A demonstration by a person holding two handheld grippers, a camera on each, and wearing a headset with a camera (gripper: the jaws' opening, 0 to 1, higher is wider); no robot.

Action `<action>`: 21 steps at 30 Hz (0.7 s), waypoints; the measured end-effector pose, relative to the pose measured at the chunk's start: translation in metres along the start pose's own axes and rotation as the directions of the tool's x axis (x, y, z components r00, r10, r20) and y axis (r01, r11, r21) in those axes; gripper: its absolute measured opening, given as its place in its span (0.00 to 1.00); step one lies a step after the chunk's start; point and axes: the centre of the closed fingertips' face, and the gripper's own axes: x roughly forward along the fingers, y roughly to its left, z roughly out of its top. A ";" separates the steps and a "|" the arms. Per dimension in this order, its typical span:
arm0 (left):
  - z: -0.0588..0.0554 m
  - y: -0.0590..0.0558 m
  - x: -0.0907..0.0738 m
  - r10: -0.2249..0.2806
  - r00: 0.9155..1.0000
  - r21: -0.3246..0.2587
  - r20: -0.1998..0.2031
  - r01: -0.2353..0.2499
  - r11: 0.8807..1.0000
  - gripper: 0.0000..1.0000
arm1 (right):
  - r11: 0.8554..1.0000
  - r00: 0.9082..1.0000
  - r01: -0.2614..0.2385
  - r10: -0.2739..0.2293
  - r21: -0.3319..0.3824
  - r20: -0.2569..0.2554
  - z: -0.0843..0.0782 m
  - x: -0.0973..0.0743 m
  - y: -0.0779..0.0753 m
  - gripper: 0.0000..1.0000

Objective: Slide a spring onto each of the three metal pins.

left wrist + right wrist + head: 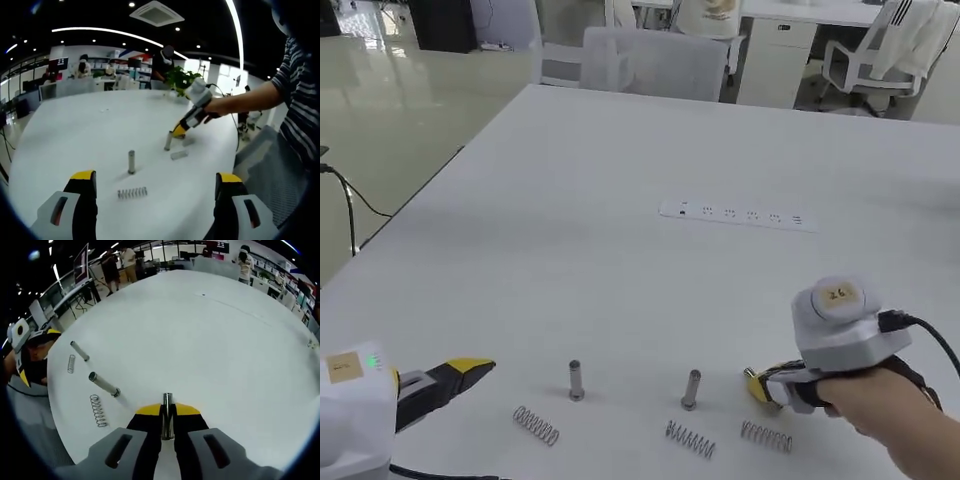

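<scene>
Two metal pins are seen upright on the white counter (pixel 620 180) in the lower middle of the head view: the left pin (pixel 576 381) and the right pin (pixel 691 390). Three springs are laid flat near the bottom edge, apart from the pins: the left spring (pixel 536 426), the middle spring (pixel 690 439) and the right spring (pixel 766 437). At lower centre of the right gripper view, a third pin (pixel 167 401) is gripped by the clenched right tool (pixel 168 410). At the bottom of the left gripper view, the left tool (pixel 156 176) is held released, with nothing between its wide-spread jaws. A power strip (pixel 737 215) is seen mid-frame.
</scene>
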 end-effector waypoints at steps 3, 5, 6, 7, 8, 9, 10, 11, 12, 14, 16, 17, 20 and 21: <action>0.000 0.002 0.000 0.002 1.000 0.000 -0.002 -0.002 1.000 0.96 | 1.000 1.000 -0.006 0.006 0.003 0.021 0.001 -0.006 0.000 0.05; 0.001 0.001 0.001 0.002 1.000 -0.002 0.001 -0.002 1.000 0.95 | 1.000 0.999 -0.010 0.011 -0.007 0.033 0.002 -0.009 0.001 0.05; 0.001 0.001 0.001 0.001 1.000 -0.001 0.002 -0.001 1.000 0.95 | 1.000 0.999 -0.010 0.010 -0.009 0.037 0.001 -0.010 0.001 0.05; 0.001 0.001 0.002 -0.002 1.000 0.001 0.002 0.002 1.000 0.95 | 1.000 0.999 -0.011 0.011 -0.009 0.040 0.001 -0.012 0.002 0.05; 0.002 0.001 0.003 -0.003 1.000 0.002 0.001 0.003 1.000 0.95 | 1.000 0.999 -0.014 0.014 -0.011 0.048 0.001 -0.014 0.003 0.05; 0.002 0.000 0.003 -0.005 1.000 0.004 -0.001 0.005 1.000 0.95 | 1.000 0.998 -0.014 0.015 -0.012 0.053 0.001 -0.015 0.003 0.05; 0.002 0.000 0.003 -0.006 1.000 0.005 -0.001 0.006 1.000 0.95 | 1.000 0.998 -0.013 0.014 -0.014 0.058 0.001 -0.017 0.003 0.05; 0.002 -0.001 0.003 -0.007 1.000 0.006 -0.001 0.007 1.000 0.95 | 1.000 0.998 -0.015 0.017 -0.018 0.064 0.001 -0.018 0.003 0.05; 0.003 -0.001 0.003 -0.008 1.000 0.006 0.000 0.008 1.000 0.95 | 1.000 0.997 -0.017 0.019 -0.023 0.072 0.001 -0.019 0.004 0.05; 0.003 -0.001 0.003 -0.008 1.000 0.007 0.000 0.008 1.000 0.95 | 1.000 0.996 -0.018 0.020 -0.024 0.084 0.000 -0.021 0.003 0.05; 0.003 -0.001 0.003 -0.008 1.000 0.007 0.000 0.008 1.000 0.95 | 0.999 0.995 -0.016 0.018 -0.028 0.097 -0.001 -0.024 0.003 0.05; 0.003 -0.001 0.003 -0.008 1.000 0.006 0.000 0.008 1.000 0.95 | 1.000 0.995 -0.016 0.019 -0.026 0.100 -0.001 -0.024 0.002 0.05; 0.003 -0.001 0.004 -0.009 1.000 0.008 0.000 0.009 1.000 0.95 | 1.000 0.994 -0.016 0.019 -0.027 0.110 -0.001 -0.025 0.002 0.05; 0.004 -0.001 0.004 -0.010 1.000 0.008 0.000 0.010 1.000 0.95 | 0.999 0.993 -0.017 0.020 -0.027 0.115 -0.001 -0.026 0.003 0.05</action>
